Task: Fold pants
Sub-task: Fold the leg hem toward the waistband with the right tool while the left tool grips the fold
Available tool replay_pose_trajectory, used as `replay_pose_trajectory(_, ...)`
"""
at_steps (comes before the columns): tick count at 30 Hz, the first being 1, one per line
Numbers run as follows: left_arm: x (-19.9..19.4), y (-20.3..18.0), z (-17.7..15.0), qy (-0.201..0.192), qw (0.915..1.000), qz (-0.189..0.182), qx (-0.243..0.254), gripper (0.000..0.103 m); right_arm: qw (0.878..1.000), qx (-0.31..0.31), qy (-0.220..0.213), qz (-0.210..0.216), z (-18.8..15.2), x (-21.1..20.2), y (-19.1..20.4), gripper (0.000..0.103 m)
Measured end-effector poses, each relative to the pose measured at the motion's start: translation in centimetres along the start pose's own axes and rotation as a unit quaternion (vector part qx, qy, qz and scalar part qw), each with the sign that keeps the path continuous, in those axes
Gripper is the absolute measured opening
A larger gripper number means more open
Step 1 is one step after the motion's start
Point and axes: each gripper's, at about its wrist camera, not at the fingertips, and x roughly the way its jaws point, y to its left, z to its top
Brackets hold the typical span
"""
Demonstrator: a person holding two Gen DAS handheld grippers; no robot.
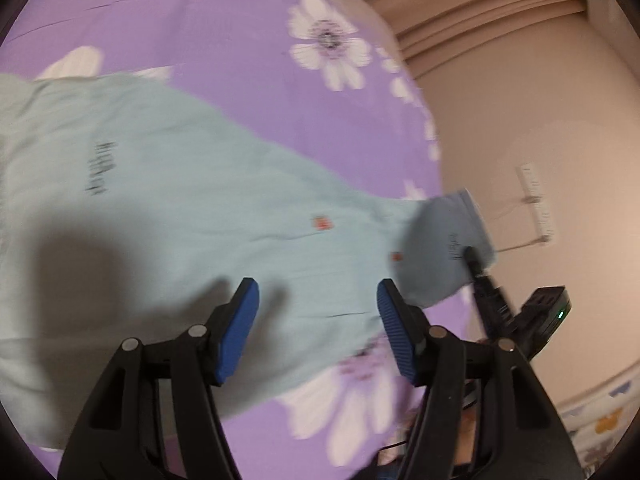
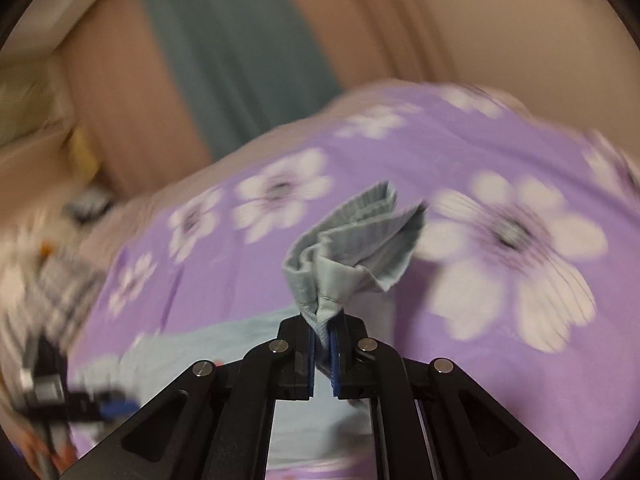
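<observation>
Two grippers: both over one pair of pants (image 1: pixel 168 184) on a bed.
Pants: pale mint, soft cotton, spread flat across the purple bedsheet (image 1: pixel 224 40) printed with white flowers; small dark lettering and tiny orange marks on the cloth.
Left gripper (image 1: pixel 318 332): fingers (image 1: pixel 240 332) released, wide apart, blue ribbed pads above the leg cloth, nothing pinched.
Right gripper (image 2: pixel 322 354): fingers (image 2: pixel 307 356) clenched on the ribbed cuff (image 2: pixel 352 240), which bunches upward in folds, lifted off the sheet.
</observation>
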Motion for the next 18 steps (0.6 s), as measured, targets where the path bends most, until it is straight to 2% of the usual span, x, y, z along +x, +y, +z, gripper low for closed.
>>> replay_pose_trajectory(2,0.3,-0.9,0.2,0.0,0.9993,-0.036,-0.01,0.078,0.998,-0.056,0.001,0.01,-0.7,0.3,3.6,0.007)
replay_pose_trajectory(4,0.9,-1.4,0.3,0.005,0.997,-0.071,-0.028,0.081,0.993,-0.119,0.003,0.018,-2.2,0.8,7.4,0.007)
replay_pose_trajectory(8,2.8,-1.3,0.6,0.02,0.9949,-0.087,-0.048,0.081,0.979,-0.195,0.028,0.044,-5.8,2.3,12.1,0.007)
replay_pose_trajectory(11,3.9,0.5,0.5,0.024,0.9903,-0.101,-0.092,0.078,0.969,-0.23,0.057,0.066,-8.3,3.5,14.4,0.007)
replay_pose_trajectory(12,4.1,1.1,0.5,0.024,0.9899,-0.096,-0.101,0.074,0.964,-0.248,0.067,0.07,-9.3,3.9,15.1,0.007)
replay_pose_trajectory(13,4.2,1.6,0.4,0.022,0.9904,-0.086,-0.106,0.057,0.959,-0.264,0.073,0.068,-10.1,4.2,15.8,0.007)
replay_pose_trajectory(14,4.4,2.0,0.5,0.024,0.9917,-0.073,-0.104,0.034,0.954,-0.283,0.075,0.066,-10.8,4.4,16.3,0.007)
replay_pose_trajectory(15,4.2,2.3,0.5,0.024,0.9926,-0.063,-0.101,0.026,0.95,-0.296,0.075,0.064,-11.0,4.4,16.6,0.007)
replay_pose_trajectory(17,3.4,2.8,0.6,0.013,0.993,-0.064,-0.098,0.02,0.946,-0.308,0.077,0.06,-11.0,4.6,16.9,0.007)
replay_pose_trajectory(18,2.7,2.6,0.7,0.001,0.9947,-0.057,-0.086,0.02,0.947,-0.306,0.081,0.064,-10.9,4.7,16.9,0.007)
